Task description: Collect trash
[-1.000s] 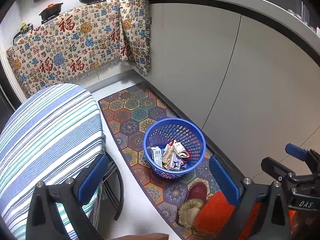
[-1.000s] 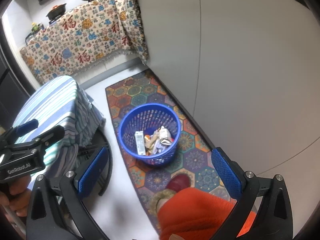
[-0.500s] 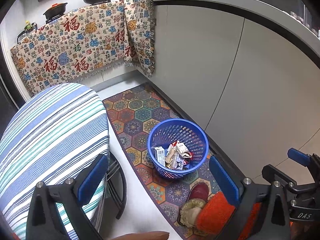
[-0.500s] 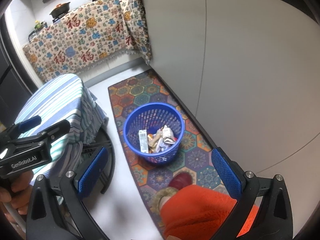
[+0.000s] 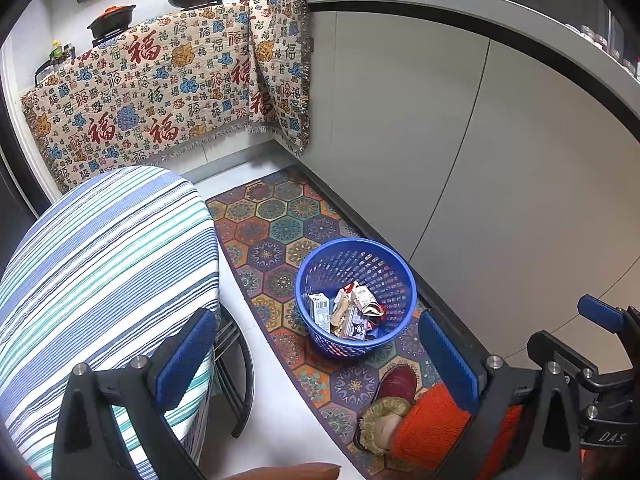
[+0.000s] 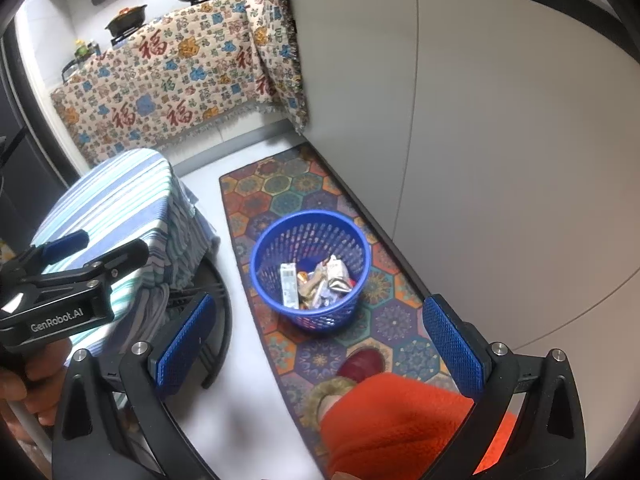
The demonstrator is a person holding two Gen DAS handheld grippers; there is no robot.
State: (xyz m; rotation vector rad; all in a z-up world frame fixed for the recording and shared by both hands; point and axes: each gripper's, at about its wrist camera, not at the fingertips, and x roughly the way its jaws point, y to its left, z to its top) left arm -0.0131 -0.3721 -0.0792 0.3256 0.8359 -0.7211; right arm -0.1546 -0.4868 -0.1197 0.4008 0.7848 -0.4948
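Both hand-held grippers, left (image 5: pixel 316 352) and right (image 6: pixel 316 340), are spread wide and hold nothing. Ahead of them and below, a round blue perforated plastic basket (image 5: pixel 316 276) stands on a hexagon-patterned rug (image 5: pixel 280 220), holding crumpled wrappers and small cartons of trash (image 5: pixel 348 310). Left stands a striped cloth-covered stool (image 5: pixel 100 260); beyond hangs a patterned fringed cloth (image 5: pixel 160 92).

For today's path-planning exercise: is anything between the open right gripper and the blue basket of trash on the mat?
Nothing visible blocks it. The right gripper is open and empty, and the blue basket stands uncovered on the patterned mat. The striped cloth-covered stool is off to the left, and the red slipper sits nearer than the basket.
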